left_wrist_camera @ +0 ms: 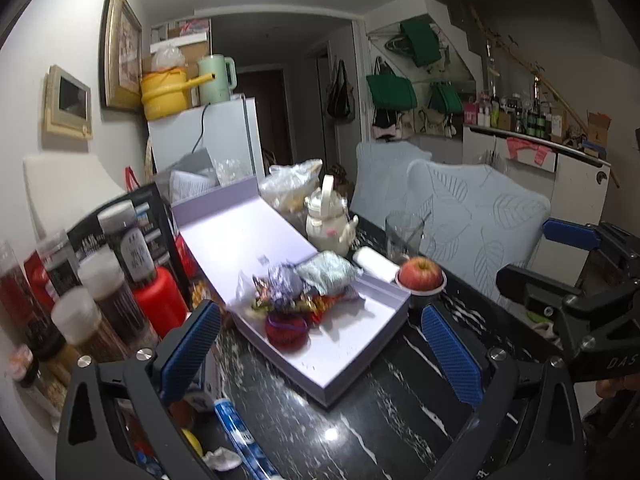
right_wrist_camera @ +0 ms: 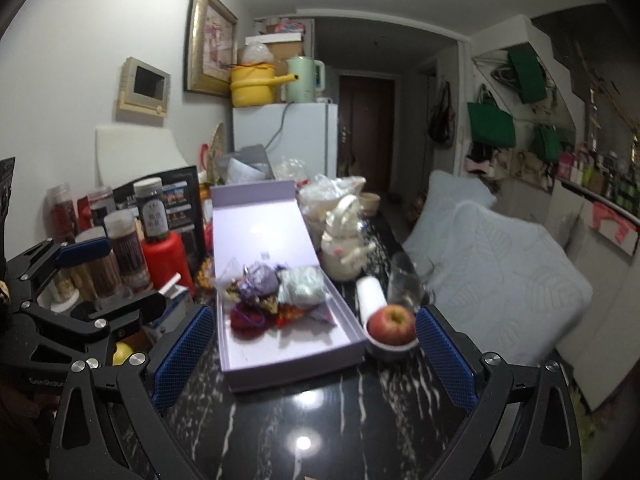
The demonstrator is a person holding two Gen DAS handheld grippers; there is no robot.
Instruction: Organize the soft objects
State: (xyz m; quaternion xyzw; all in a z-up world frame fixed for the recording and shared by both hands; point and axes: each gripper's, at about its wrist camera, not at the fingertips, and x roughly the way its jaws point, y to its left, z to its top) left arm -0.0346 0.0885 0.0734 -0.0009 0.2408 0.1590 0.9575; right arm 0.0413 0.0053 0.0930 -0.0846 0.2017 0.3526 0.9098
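The left gripper [left_wrist_camera: 320, 344] is held wide and empty above the black marble table [left_wrist_camera: 384, 412], and the right gripper [right_wrist_camera: 316, 354] is likewise spread with nothing between its pads; both are aimed at the lavender box [left_wrist_camera: 352, 344], probably so that either can reach in. The soft objects [left_wrist_camera: 296, 292], a heap of small pouches and a red knitted piece, are gathered at the box's lid end, its nearer half bare. Bare tabletop is left before the box; jars [left_wrist_camera: 108, 300] crowd its left wall, an apple [left_wrist_camera: 420, 274] in a dish touches the right corner
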